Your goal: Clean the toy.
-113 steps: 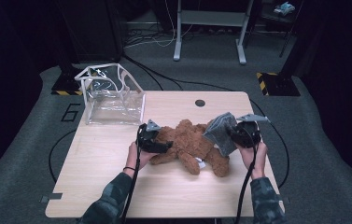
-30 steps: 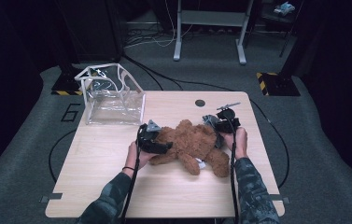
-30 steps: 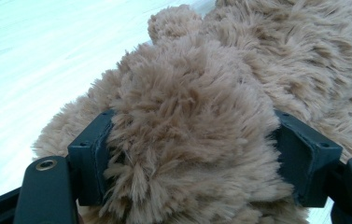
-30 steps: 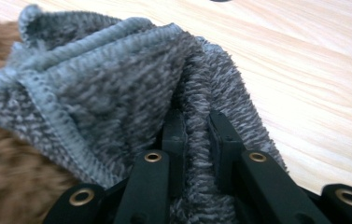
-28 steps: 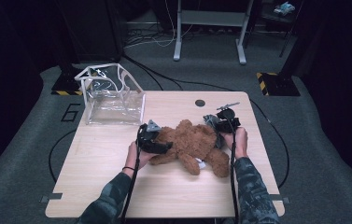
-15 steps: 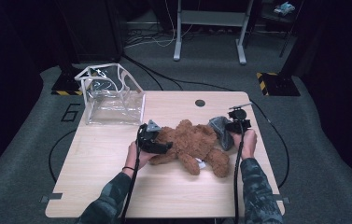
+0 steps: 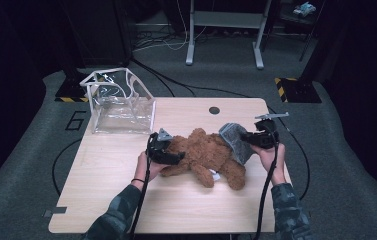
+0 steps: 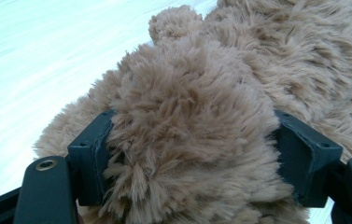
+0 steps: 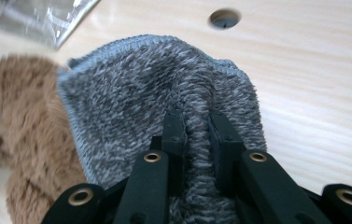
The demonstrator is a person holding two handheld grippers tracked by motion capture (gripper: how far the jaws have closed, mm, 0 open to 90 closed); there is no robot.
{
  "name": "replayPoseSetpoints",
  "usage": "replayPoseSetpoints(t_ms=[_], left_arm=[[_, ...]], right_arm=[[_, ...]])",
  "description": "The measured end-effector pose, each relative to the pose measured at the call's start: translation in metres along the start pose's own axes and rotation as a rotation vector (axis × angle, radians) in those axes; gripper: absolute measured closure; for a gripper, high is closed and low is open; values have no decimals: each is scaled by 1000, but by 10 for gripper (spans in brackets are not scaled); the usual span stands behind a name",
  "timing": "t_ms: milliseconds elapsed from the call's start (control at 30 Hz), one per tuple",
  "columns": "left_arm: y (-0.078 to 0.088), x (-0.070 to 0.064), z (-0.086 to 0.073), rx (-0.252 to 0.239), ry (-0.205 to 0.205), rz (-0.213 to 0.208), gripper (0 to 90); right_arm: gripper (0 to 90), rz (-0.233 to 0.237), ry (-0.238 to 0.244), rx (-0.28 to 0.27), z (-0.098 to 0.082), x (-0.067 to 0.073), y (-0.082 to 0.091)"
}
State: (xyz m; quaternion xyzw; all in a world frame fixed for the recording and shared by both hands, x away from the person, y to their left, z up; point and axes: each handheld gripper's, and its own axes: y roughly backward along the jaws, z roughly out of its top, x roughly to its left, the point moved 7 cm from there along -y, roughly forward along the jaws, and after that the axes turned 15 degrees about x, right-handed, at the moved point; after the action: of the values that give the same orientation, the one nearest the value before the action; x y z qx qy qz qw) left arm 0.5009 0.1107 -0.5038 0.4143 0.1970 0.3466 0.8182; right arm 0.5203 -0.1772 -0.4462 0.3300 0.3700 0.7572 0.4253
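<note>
One brown teddy bear (image 7: 203, 155) on the table, just the one. One grey knitted cloth (image 7: 233, 141) at its right side, a single piece. One clear plastic bag (image 7: 118, 102) standing at the far left of the tabletop. One wooden table (image 7: 126, 200), with one round hole (image 7: 214, 110) near its far edge. Two grippers in play: the left gripper (image 7: 168, 156) and the right gripper (image 7: 248, 140), one per hand, so two hands, two patterned sleeves, and two black cables trailing back. On the floor, one painted number six (image 7: 76, 120).
</note>
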Motion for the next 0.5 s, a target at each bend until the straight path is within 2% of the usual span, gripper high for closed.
replayPoseSetpoints(t_ms=[33,100,133,233,400,500], left_arm=[[0,0,0,3,0,2,242],[0,0,0,4,1,1,241],[0,0,0,4,1,2,241],[0,0,0,5,-1,1,239],[0,0,1,8,0,2,235],[0,0,1,7,0,0,235]], right_arm=[[789,-3,29,13,-1,4,-7],[790,-4,52,43,-3,11,-17],[790,-3,45,61,-5,13,-21],[791,-18,79,107,-7,16,-38],[794,-22,73,129,-7,16,-51],[795,-41,76,163,-9,13,-57]])
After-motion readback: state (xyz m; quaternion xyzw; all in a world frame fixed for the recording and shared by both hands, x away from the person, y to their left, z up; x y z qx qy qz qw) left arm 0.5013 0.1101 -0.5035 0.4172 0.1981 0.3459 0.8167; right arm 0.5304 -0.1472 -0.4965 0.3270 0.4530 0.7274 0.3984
